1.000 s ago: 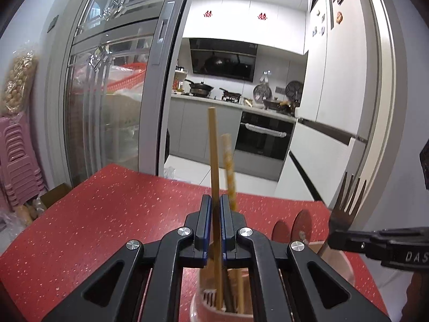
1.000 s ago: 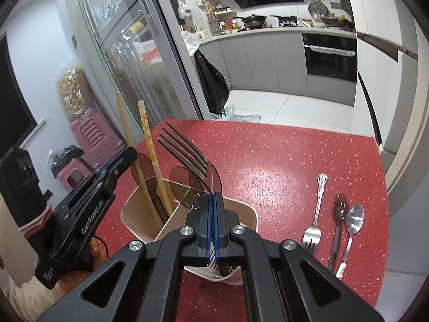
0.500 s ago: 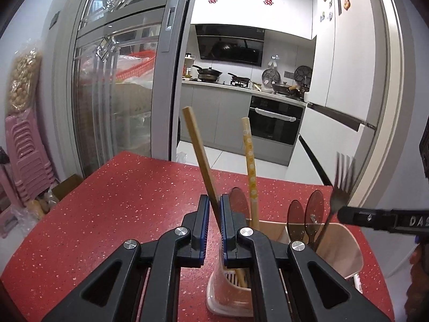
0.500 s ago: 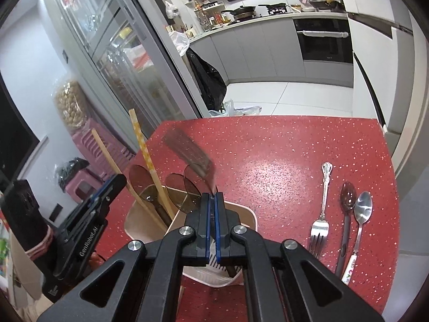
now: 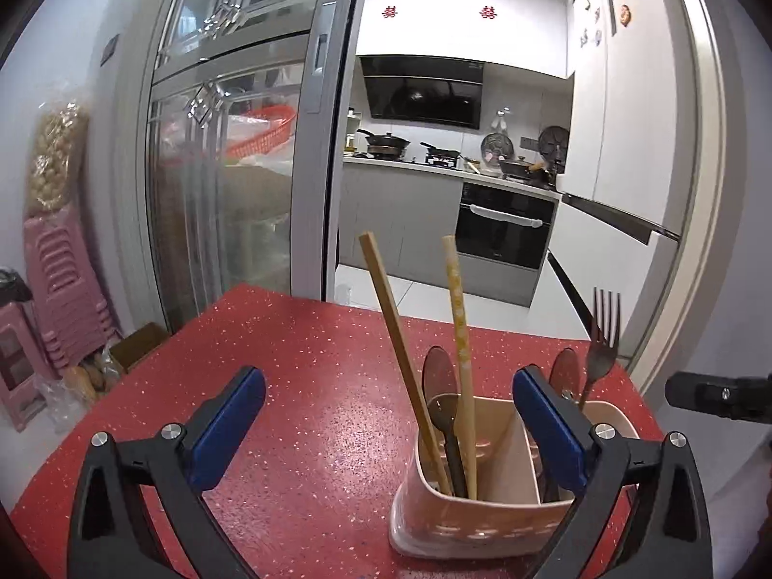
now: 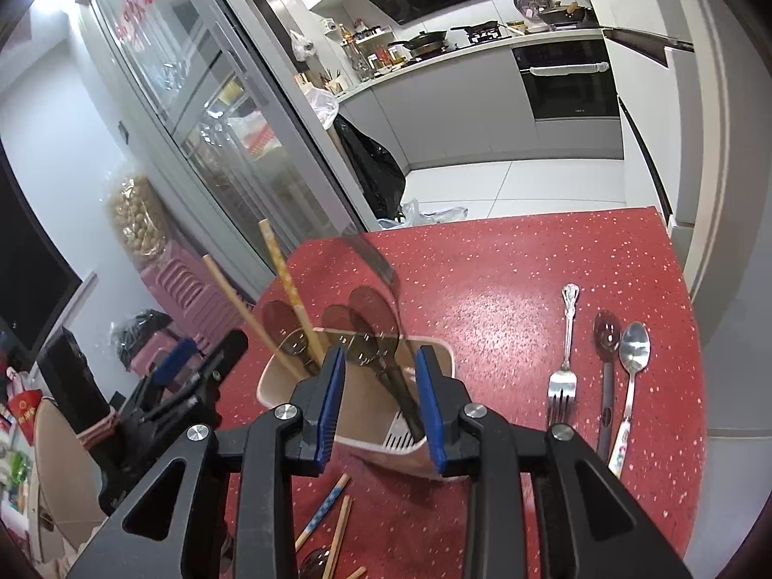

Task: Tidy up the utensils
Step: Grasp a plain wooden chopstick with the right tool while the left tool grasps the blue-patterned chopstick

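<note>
A beige caddy (image 5: pixel 463 526) (image 6: pixel 277 379) stands on the red table. My left gripper (image 5: pixel 388 405) hangs just before it, jaws opening wide, with nothing pressed between the pads. A wooden chopstick (image 5: pixel 398 333) and a yellow patterned one (image 5: pixel 458 309) lean loose in the caddy's left section beside dark spoons (image 5: pixel 439 376). My right gripper (image 6: pixel 381 381) is above the caddy's other end, its jaws opening. A dark fork (image 5: pixel 600 342) (image 6: pixel 371 260), blurred in the right wrist view, stands tines up in that section, free of the pads.
A silver fork (image 6: pixel 564 362), a dark spoon (image 6: pixel 605 362) and a silver spoon (image 6: pixel 632 357) lie on the table (image 6: pixel 506 265) right of the caddy. Loose chopsticks (image 6: pixel 333 516) lie at its near side. The table's far edge faces a glass sliding door (image 5: pixel 217 202).
Both grippers were shut, the left on the wooden chopstick, the right on the fork. Both have let go and drawn back; chopstick and fork now rest in the caddy.
</note>
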`<action>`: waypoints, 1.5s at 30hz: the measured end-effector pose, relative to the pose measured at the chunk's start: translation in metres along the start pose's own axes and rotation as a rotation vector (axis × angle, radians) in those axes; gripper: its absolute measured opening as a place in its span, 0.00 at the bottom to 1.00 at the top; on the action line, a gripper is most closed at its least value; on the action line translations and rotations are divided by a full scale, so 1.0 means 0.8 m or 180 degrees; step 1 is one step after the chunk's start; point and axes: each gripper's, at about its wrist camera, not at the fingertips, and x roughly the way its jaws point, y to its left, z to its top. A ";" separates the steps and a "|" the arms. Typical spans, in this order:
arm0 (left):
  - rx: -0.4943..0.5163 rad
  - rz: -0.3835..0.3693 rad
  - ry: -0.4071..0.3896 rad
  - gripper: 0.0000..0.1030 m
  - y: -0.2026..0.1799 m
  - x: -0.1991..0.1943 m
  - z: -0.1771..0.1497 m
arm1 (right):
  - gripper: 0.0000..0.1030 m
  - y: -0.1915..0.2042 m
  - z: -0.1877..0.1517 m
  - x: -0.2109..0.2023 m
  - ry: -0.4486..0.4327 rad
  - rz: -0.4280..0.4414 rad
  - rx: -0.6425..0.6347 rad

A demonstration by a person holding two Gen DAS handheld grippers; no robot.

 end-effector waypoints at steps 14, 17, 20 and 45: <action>0.0053 -0.0027 0.0885 1.00 0.056 -0.051 -0.075 | 0.66 0.015 -0.090 -0.016 0.0408 -0.0039 0.0159; 0.0145 0.0078 0.1156 1.00 0.065 -0.061 -0.116 | 0.66 0.017 -0.126 0.001 0.0701 -0.0091 0.0205; 0.0226 0.0091 0.1342 1.00 0.068 -0.070 -0.151 | 0.66 0.026 -0.159 0.022 0.0990 -0.0189 0.0174; 0.0685 -0.0190 0.1935 1.00 0.054 -0.064 -0.205 | 0.28 0.087 -0.188 0.150 0.1986 -0.0419 -0.0065</action>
